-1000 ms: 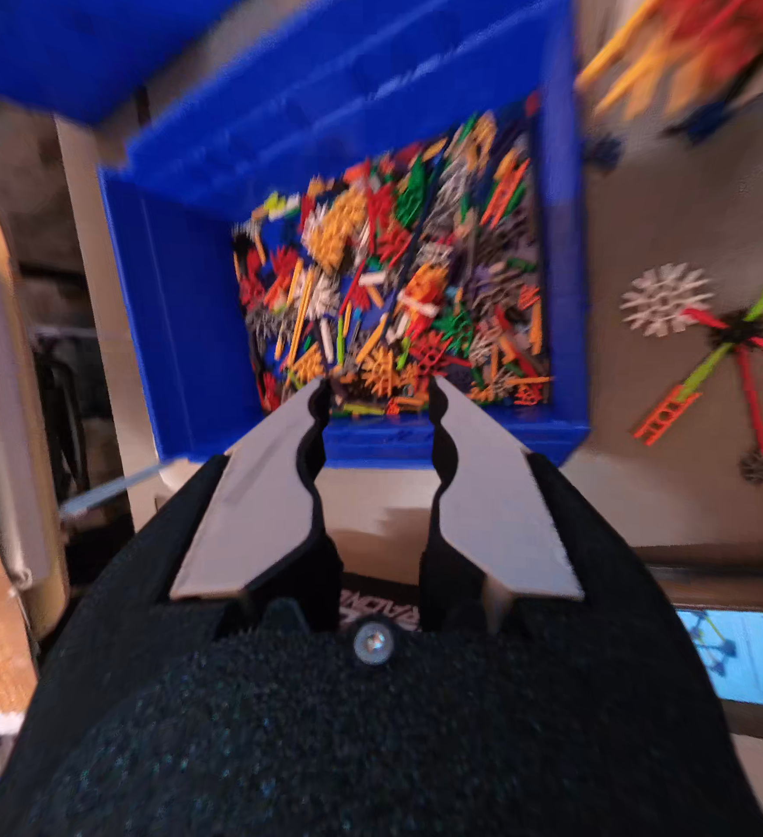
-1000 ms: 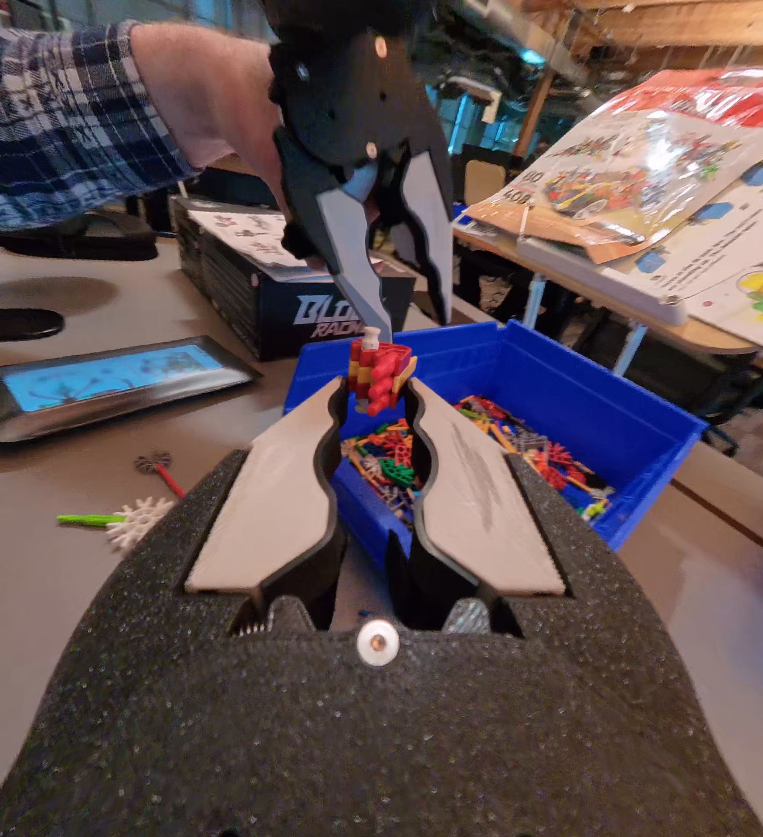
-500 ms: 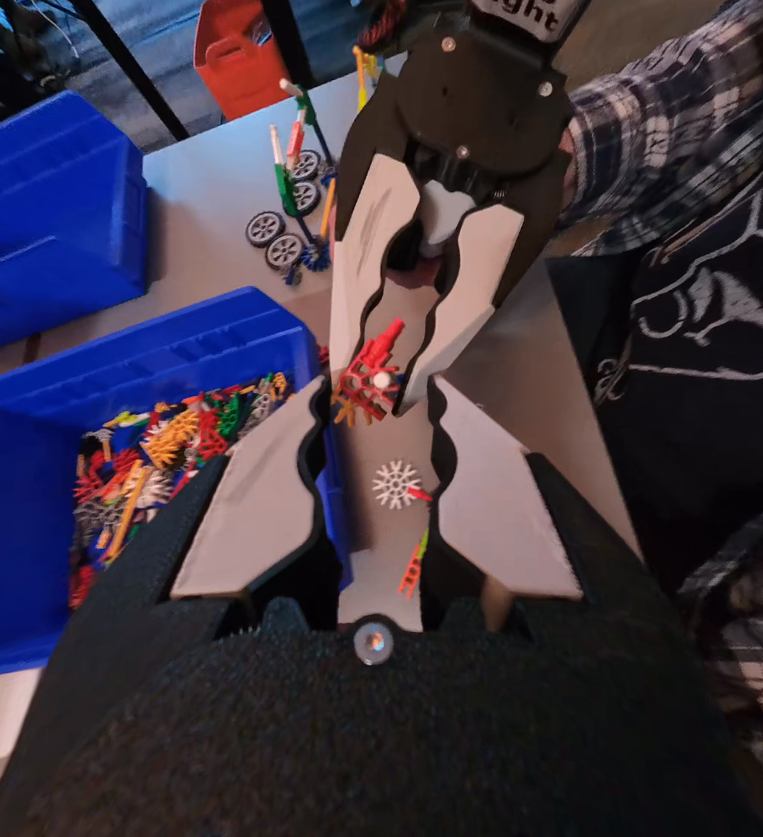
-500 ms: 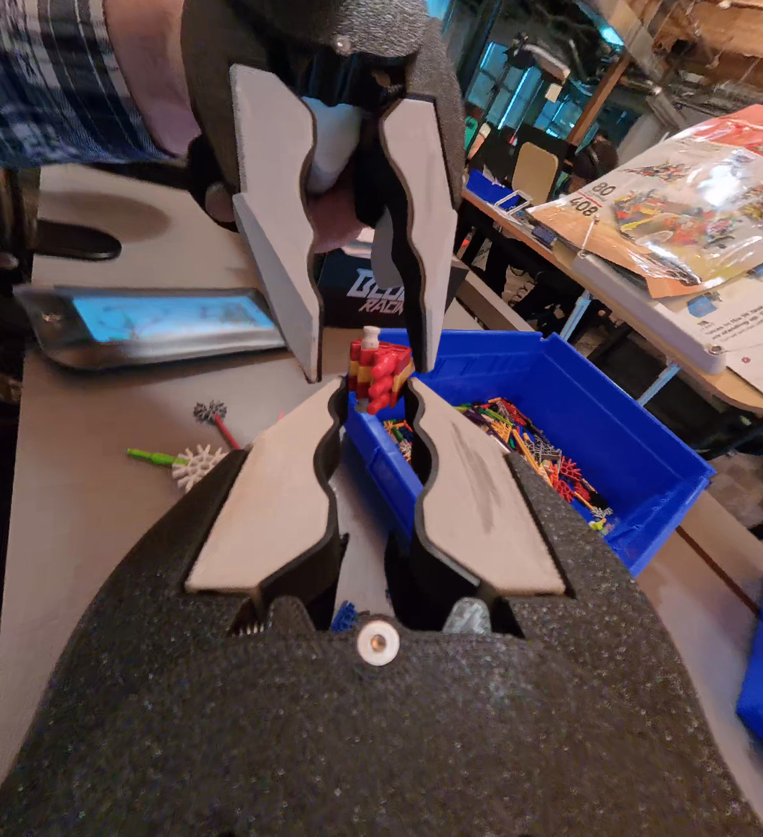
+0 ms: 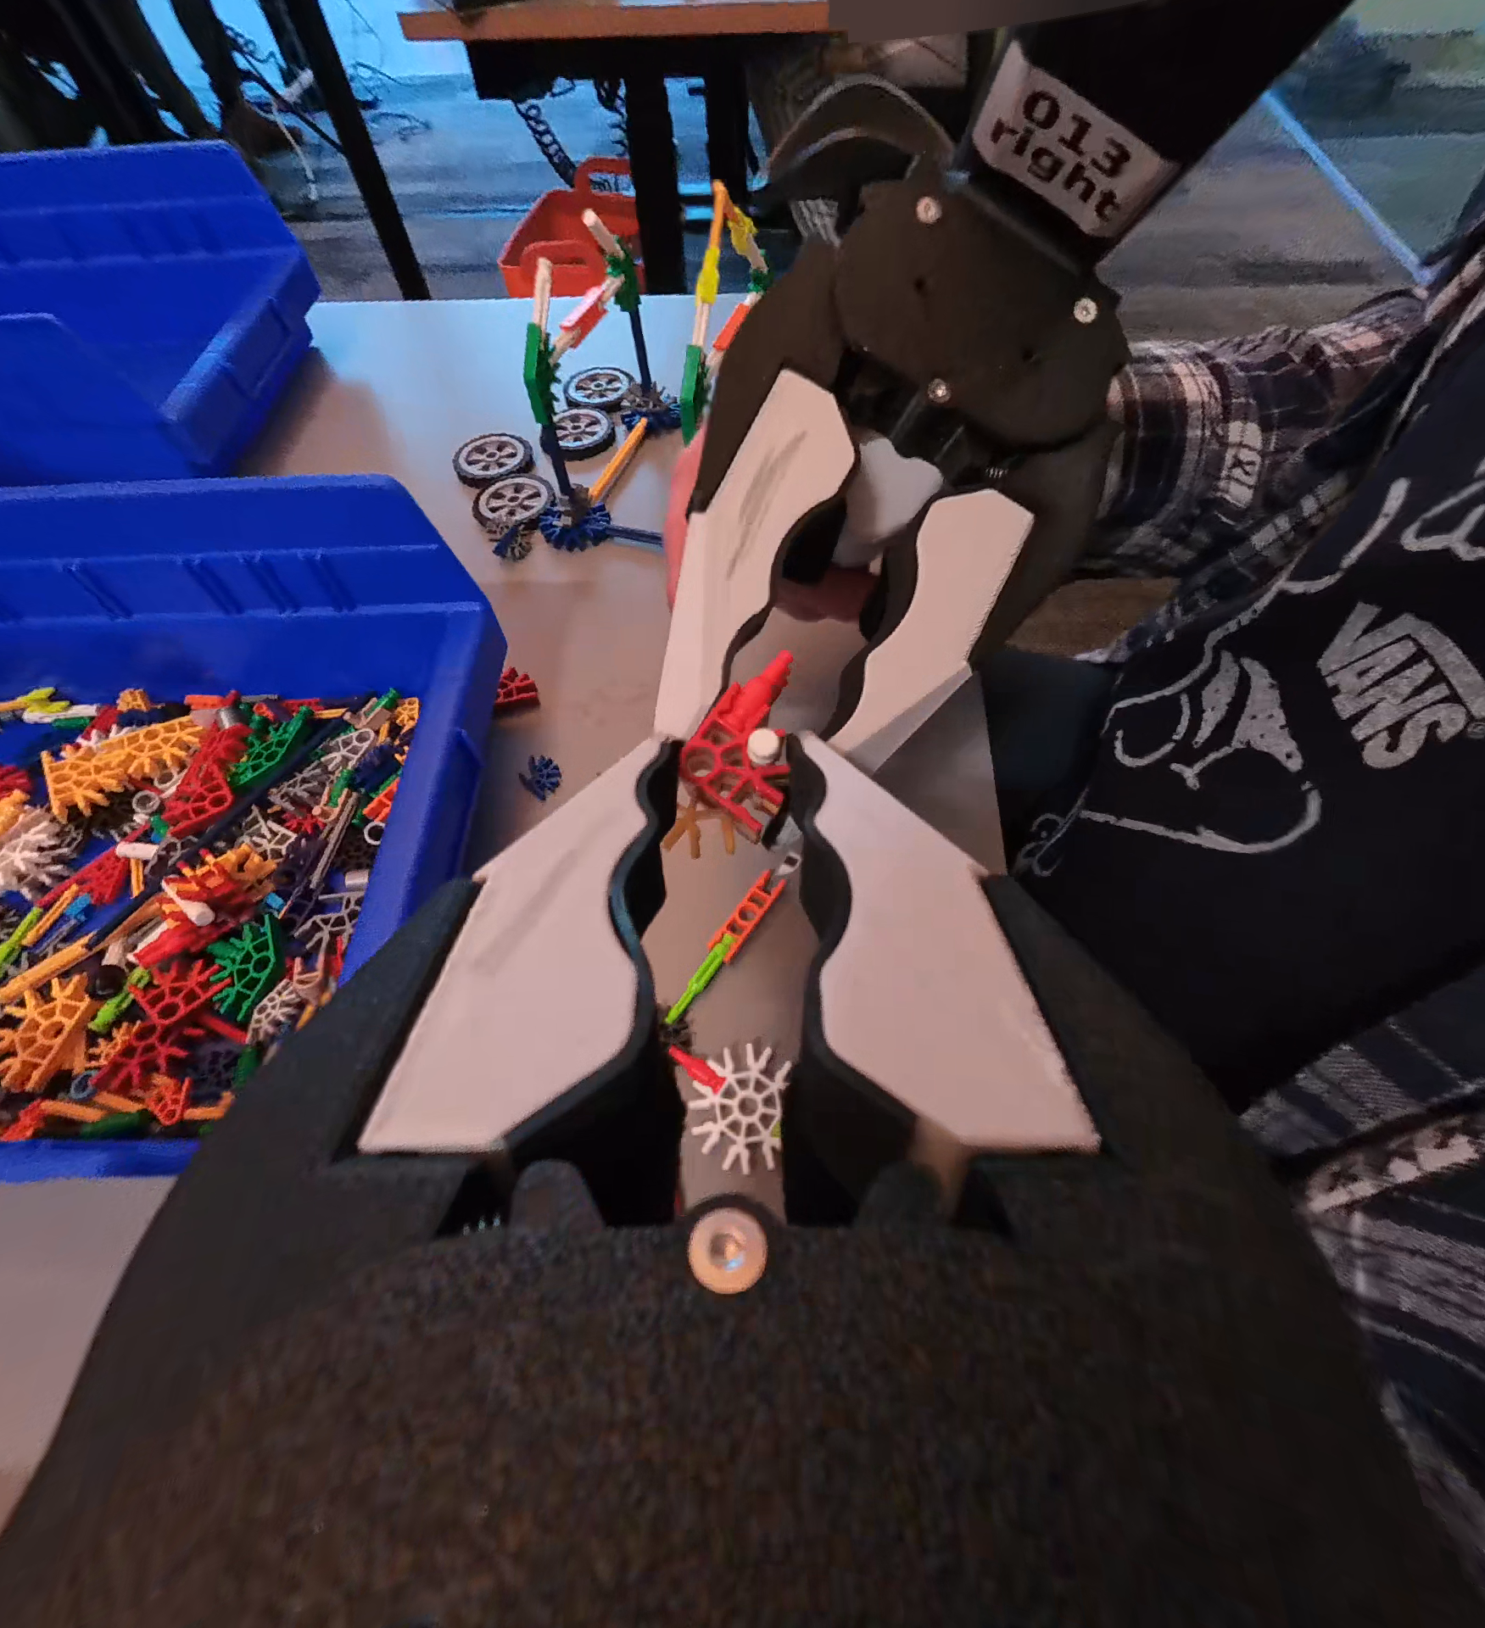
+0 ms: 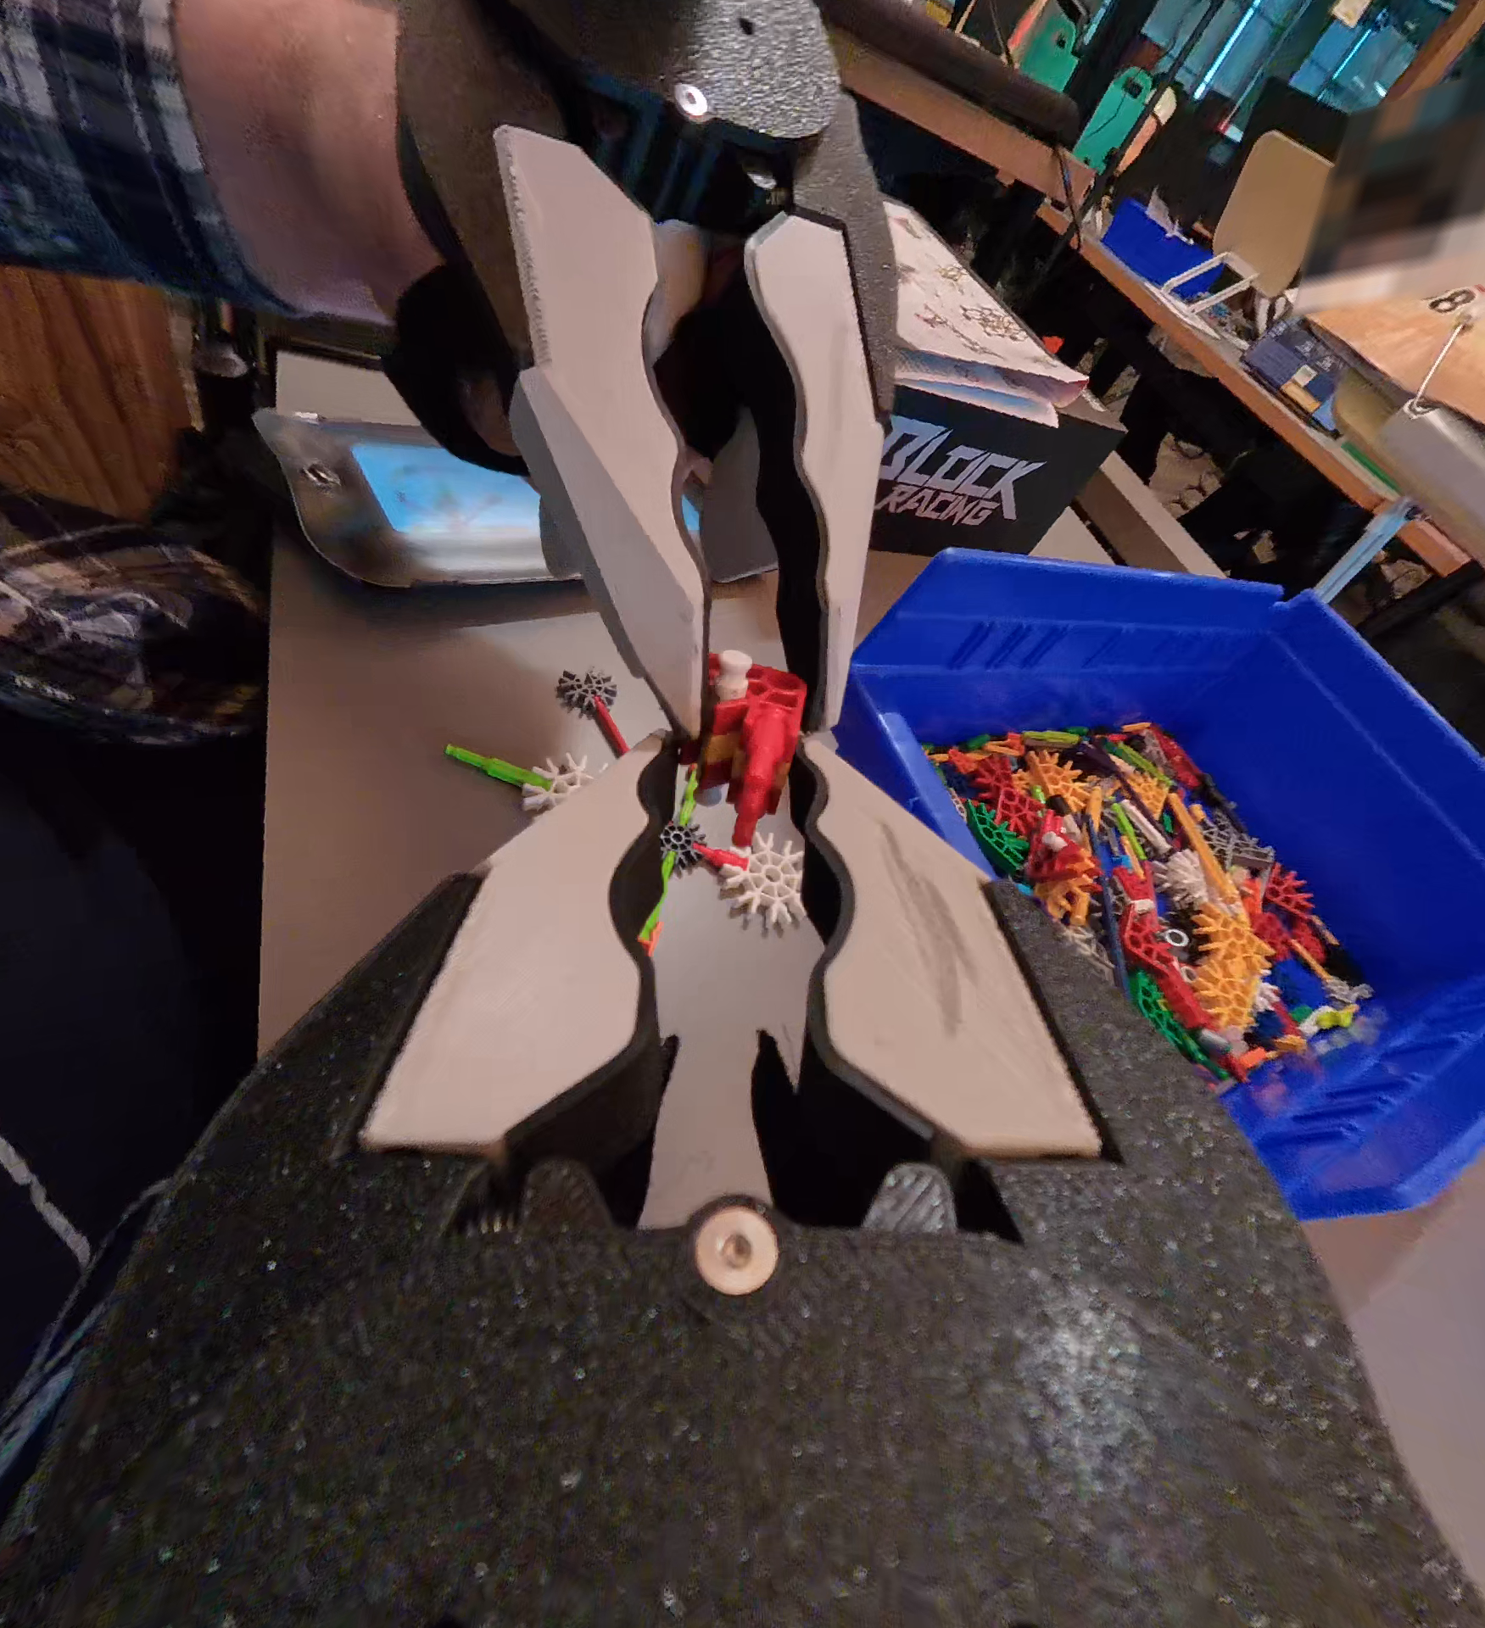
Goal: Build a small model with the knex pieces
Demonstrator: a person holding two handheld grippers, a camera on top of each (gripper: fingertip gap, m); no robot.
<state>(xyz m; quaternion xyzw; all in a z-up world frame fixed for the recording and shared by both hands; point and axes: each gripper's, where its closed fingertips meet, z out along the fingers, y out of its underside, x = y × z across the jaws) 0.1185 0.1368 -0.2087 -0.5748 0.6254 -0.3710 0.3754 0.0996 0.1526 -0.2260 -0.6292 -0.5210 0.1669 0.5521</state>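
I have both grippers tip to tip above the table. My right gripper is clenched on a red cluster of connector pieces with a white rod end. My left gripper has its fingers at that same cluster; whether it grips, I cannot tell. Below lie a white snowflake piece and a green rod. The blue bin of parts sits beside them, a wheeled model near the far edge.

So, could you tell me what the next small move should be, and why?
Probably close the left gripper a touch firmer before moving: both it and the right gripper pinch the red connector cluster by their fingertips only, above the table.
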